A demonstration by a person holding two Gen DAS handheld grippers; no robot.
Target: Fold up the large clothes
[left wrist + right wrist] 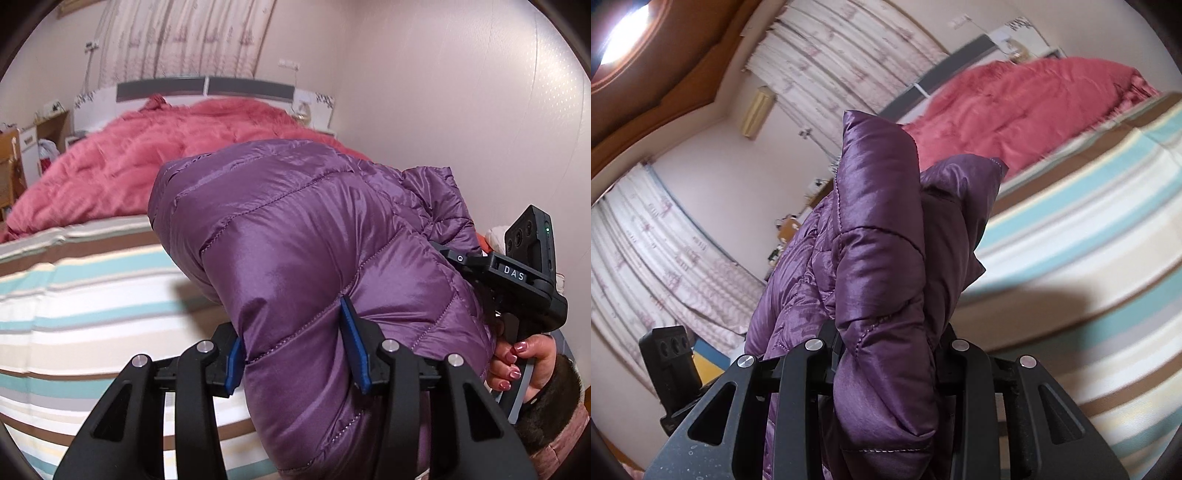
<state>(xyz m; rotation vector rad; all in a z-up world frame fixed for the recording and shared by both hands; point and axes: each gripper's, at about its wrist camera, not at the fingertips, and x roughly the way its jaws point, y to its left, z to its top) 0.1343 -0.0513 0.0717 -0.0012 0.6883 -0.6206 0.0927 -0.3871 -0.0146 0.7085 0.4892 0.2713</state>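
Both grippers are clamping the purple down jacket [295, 236], which is hanging in the air above the bed [92, 295], not lying on it. Left gripper [295, 354]: the blue pads [354, 350] are pressing into a thick quilted fold, the fabric bulging out on either side of the jaws. Right gripper [886, 354]: the jaws are closing on a bunched edge of the same jacket, what looks like a corner or collar part standing up just past the fingertips; its pads are hidden under the cloth. In the left wrist view the right-hand device is showing at the far side of the jacket, with the person's hand [517, 365] wrapping its handle, so the two grips are sitting at opposite ends of the garment. Judgement: the step in hand is lifting the jacket clear to spread or fold it over. To do it well, the two grips should be travelling level with each other so the span is staying taut and no slack is dragging across the striped sheet [74, 332]; the shiny shell is likely slippery and the filling compressible, so the clamps should be biting deep into the fold, not at the thin edge. Beyond the jacket, the striped sheet is offering a bare landing zone; farther back a pink quilt [155, 155] is piling up toward the headboard [203, 88], and the fold should be landing short of it. Curtains [184, 37] are hanging behind.
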